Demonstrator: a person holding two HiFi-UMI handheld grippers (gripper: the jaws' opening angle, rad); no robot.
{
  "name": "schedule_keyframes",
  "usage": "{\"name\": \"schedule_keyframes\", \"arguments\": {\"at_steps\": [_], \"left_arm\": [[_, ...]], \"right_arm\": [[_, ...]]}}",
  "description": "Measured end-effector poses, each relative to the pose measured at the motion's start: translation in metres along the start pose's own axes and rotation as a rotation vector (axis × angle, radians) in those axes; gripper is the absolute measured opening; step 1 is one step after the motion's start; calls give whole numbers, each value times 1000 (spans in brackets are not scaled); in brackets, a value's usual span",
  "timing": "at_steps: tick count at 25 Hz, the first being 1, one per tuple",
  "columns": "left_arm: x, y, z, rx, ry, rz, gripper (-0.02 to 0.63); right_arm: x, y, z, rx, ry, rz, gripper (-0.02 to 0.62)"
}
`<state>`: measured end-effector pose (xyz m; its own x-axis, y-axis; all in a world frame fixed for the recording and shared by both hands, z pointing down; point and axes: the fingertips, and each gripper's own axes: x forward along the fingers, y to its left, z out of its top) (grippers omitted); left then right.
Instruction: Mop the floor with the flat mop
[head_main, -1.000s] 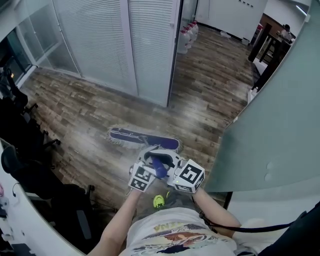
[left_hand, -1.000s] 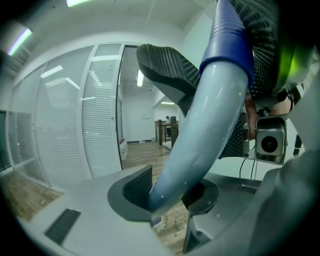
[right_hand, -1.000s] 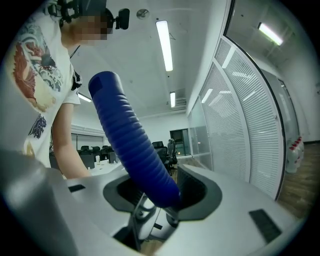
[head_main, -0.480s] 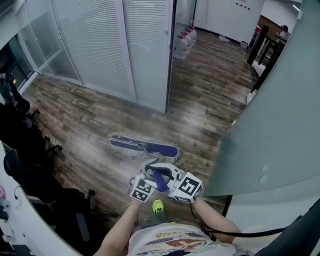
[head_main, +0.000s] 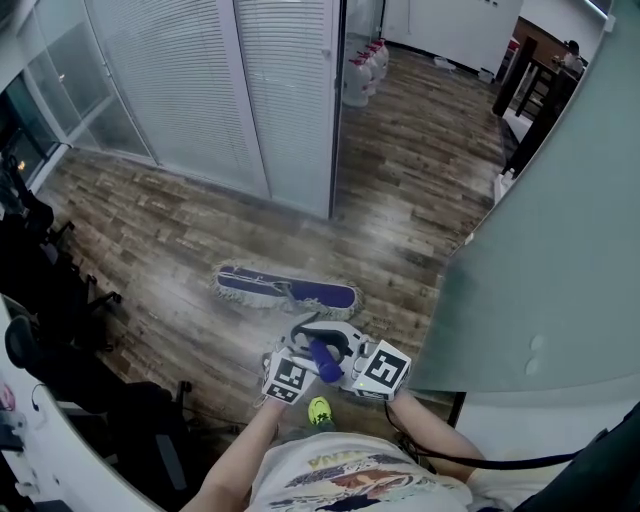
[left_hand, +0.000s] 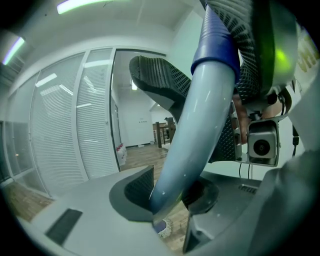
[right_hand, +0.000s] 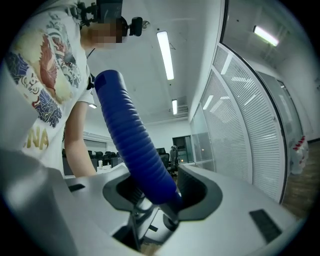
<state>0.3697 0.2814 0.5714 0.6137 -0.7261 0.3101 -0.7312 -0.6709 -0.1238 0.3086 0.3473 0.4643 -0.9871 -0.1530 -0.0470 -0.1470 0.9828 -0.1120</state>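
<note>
The flat mop's purple head (head_main: 285, 290), with its pale fringe, lies flat on the wooden floor (head_main: 180, 230) just ahead of me. Its pole runs up to a blue ribbed grip (head_main: 322, 360) between my two hands. My left gripper (head_main: 308, 340) is shut on the mop pole; in the left gripper view the pale blue pole (left_hand: 195, 130) fills the left gripper (left_hand: 172, 192). My right gripper (head_main: 345, 352) is shut on the blue ribbed grip (right_hand: 135, 145), which passes through the right gripper (right_hand: 155, 192) in its own view.
A slatted white partition (head_main: 280, 100) ends at a corner right behind the mop head. Water jugs (head_main: 360, 75) stand further back. Black office chairs (head_main: 60, 340) line the left. A curved grey-green wall (head_main: 540, 250) closes the right. My yellow-green shoe (head_main: 318, 408) is under the grippers.
The grippers and the mop head have drawn slightly back toward me across the floor. Both grips on the mop look the same.
</note>
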Motion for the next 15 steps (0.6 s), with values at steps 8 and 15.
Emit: {"name": "schedule_keyframes", "arguments": {"at_steps": [8,15], "left_arm": [[7,41,-34,20,34,-21,118],[34,90,-42,20,34,-5,118]], "right_arm": [[39,-21,-25,-25,79,45,185],[66,-65,-31,-15,77,57,190]]}}
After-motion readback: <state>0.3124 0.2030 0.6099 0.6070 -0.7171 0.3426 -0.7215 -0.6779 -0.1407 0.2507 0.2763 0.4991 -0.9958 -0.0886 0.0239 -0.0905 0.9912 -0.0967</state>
